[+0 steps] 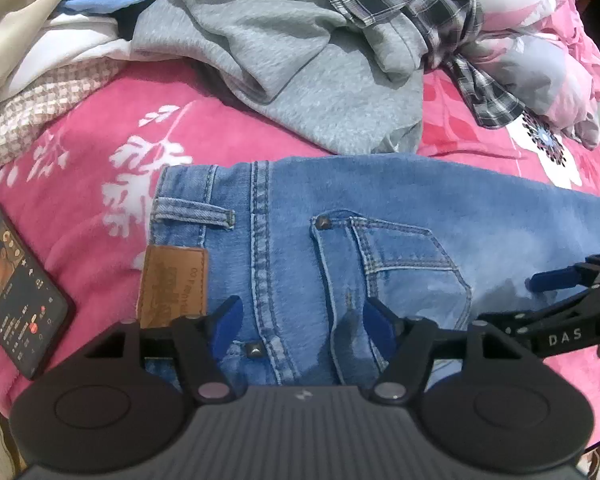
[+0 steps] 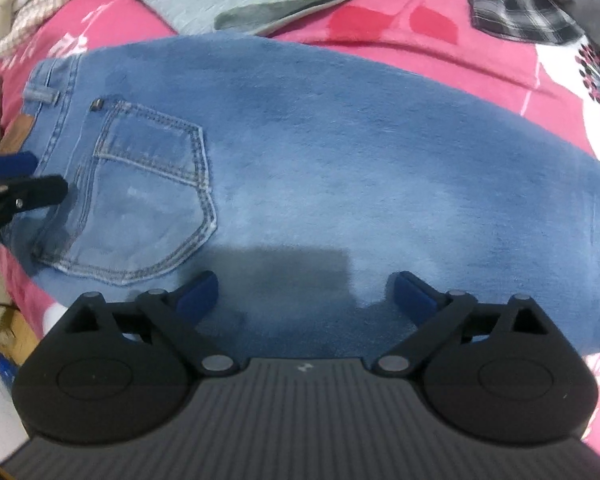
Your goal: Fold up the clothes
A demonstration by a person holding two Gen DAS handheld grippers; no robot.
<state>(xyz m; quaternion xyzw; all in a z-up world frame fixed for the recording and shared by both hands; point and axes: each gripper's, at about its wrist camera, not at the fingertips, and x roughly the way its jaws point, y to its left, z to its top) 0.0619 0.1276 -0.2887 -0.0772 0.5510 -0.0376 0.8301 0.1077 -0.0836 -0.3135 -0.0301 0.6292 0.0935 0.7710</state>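
jeans (image 2: 320, 152) hem: cut off | phone (image 1: 16, 284) screen: unreadable | pile (image 1: 260, 40): cropped

The jeans (image 1: 340, 240) lie flat on the bed (image 1: 100, 128), directly under both tools, waistband toward the left tool's left side and the leg running off to its right. The left tool (image 1: 300, 326) hangs over the waist end, its two fingers apart on either side of the seat seam, with the patch (image 1: 174, 286) just left of it and the back pocket (image 1: 400, 264) just ahead to its right. The right tool (image 2: 306, 292) stands over the leg, right of the pocket, fingers wide apart above the cloth. A phone (image 1: 18, 284) lies on the bed well left of the left tool. Beyond the jeans a sweatshirt (image 1: 292, 64) lies crumpled, a checked shirt (image 1: 412, 4) behind and right of it, more clothes (image 1: 40, 40) piled to its left.
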